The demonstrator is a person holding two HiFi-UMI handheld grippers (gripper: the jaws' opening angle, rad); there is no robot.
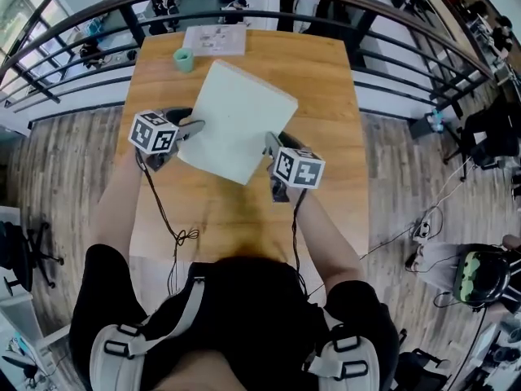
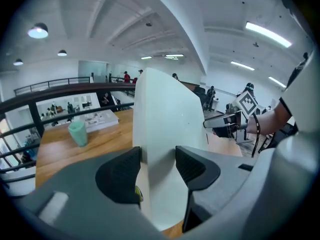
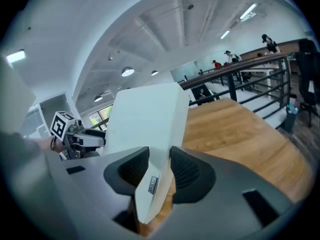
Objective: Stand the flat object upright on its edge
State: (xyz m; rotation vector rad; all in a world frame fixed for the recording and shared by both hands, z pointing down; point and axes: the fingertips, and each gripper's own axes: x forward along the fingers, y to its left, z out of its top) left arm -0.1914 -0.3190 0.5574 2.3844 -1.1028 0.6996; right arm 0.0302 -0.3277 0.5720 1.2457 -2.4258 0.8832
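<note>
Clamping one white board [image 1: 238,120] over the middle of the worktop [image 1: 326,80], left gripper [image 1: 195,127] and right gripper [image 1: 271,145] jaws pinch opposite edges, beyond it one green cup [image 1: 184,59], contents unseen.

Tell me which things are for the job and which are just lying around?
For the job: white flat board, left gripper, right gripper, both clamped on it.
Just lying about: green cup, printed sheet.
</note>
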